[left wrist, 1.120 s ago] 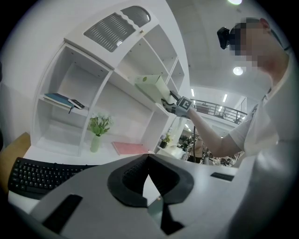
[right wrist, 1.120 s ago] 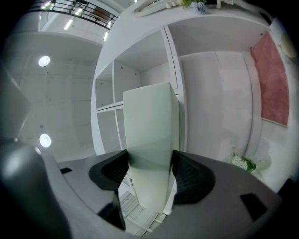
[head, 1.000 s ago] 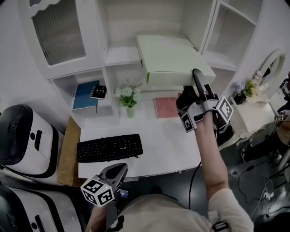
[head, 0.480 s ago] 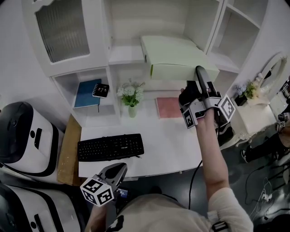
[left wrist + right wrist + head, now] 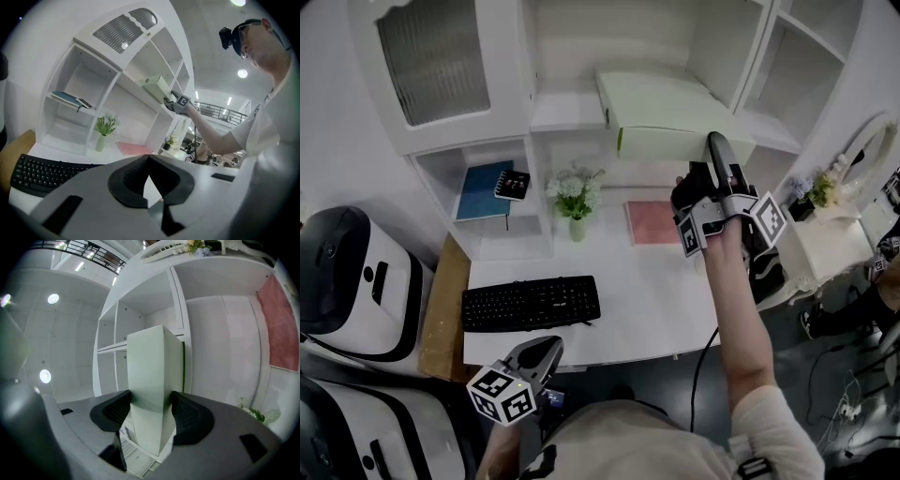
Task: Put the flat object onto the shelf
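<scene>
While right tongs (image 5: pixel 717 150) clamp smooth, pale-green flat box (image 5: pixel 670 112), left tongs (image 5: pixel 149 162) closed; empty.

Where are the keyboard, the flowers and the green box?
keyboard (image 5: pixel 531 304), head view, middle of its keys.
flowers (image 5: pixel 575 184), head view, the white blossoms.
green box (image 5: pixel 666 103), head view, its top face.
</scene>
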`<state>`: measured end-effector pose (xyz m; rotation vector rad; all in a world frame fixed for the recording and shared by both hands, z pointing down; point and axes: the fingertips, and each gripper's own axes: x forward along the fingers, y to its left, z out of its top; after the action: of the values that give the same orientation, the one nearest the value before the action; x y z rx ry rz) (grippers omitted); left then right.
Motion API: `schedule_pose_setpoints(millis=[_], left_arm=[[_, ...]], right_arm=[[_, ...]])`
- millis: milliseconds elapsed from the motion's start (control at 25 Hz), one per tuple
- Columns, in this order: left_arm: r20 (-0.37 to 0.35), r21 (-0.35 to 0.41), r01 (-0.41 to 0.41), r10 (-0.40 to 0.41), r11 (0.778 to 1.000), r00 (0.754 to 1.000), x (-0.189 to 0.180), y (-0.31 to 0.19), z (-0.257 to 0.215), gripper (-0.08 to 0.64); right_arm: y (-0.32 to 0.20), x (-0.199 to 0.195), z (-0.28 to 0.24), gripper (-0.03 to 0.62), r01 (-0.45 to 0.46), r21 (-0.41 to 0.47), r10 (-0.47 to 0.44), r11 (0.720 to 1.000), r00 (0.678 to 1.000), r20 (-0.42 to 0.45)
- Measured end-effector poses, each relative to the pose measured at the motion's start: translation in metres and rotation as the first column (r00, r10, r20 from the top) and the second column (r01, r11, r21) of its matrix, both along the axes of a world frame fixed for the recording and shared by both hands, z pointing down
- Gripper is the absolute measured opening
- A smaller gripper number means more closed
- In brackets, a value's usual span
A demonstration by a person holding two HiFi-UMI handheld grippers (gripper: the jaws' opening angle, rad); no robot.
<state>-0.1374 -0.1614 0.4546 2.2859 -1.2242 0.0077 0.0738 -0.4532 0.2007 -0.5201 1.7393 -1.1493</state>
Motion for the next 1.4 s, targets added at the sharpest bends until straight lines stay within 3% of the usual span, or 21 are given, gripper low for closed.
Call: schedule_pose_setpoints(millis=[1400], left_arm=[[0.016, 0.037, 0.030, -0.031, 0.999, 0.999, 0.000, 0.022, 0.001, 0.014]], right_arm=[[-0.009, 0.001, 0.000, 0.279, 0.001, 0.046, 0.000, 0.999, 1.000, -0.020]])
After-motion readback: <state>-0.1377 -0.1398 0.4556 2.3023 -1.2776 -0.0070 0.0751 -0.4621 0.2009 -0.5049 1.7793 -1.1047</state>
